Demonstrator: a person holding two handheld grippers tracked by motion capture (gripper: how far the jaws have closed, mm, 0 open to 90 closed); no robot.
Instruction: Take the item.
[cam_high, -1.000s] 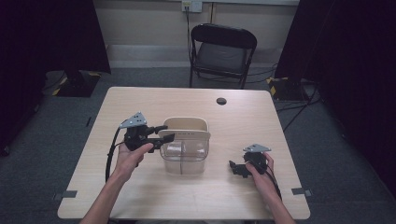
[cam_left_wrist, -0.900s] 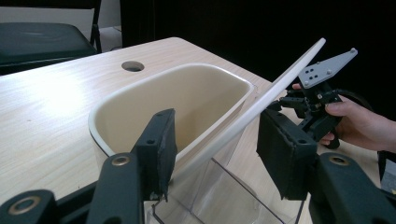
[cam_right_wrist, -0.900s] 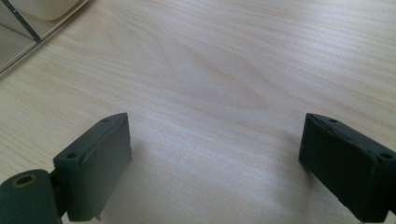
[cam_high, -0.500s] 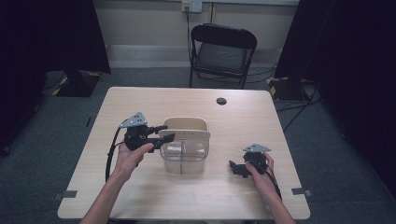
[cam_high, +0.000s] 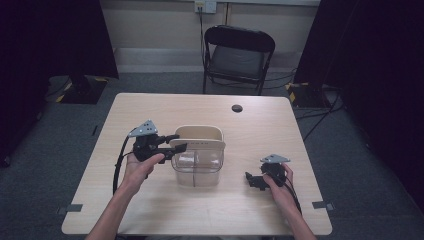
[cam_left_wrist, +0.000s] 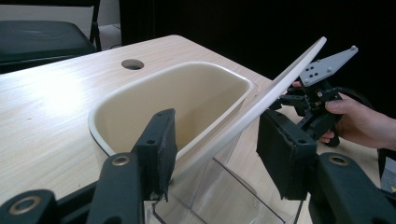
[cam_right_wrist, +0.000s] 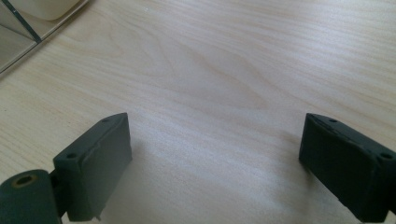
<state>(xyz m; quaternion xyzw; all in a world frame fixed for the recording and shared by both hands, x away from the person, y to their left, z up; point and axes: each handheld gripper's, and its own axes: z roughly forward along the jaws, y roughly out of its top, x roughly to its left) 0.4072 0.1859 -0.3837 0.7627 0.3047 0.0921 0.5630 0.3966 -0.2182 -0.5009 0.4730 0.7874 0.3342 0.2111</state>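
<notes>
From above, high view: left gripper (cam_high: 177, 141) sits at the left edge of a clear container (cam_high: 196, 165) mid-table, jaws reaching onto the cream lid (cam_high: 198, 141) tilted over the container's top. Right gripper (cam_high: 252, 181) rests low on the table (cam_high: 210, 212) to the right of the container, well apart from it, holding nothing. A small dark hole (cam_high: 237, 108) sits near the table's far edge.

Left gripper view: the jaws stand apart, one on each side of the lid's (cam_left_wrist: 261, 105) thin rim; the lid is raised at an angle, one edge high, the other down at the clear container (cam_left_wrist: 219, 196). A cream tub-like insert (cam_left_wrist: 187, 100) sits in the container's mouth. Pads look near the rim but not pressed on it, so not clamped. The other hand's gripper (cam_left_wrist: 317, 100) is visible farther off.

Right gripper view: jaws wide apart over bare tabletop (cam_right_wrist: 219, 79), container corner (cam_right_wrist: 28, 25) top left.

Progress, my read: lid is half up, neither seated nor removed. Left: grip the rim and finish lifting it off or closing it; can't tell which direction.
</notes>
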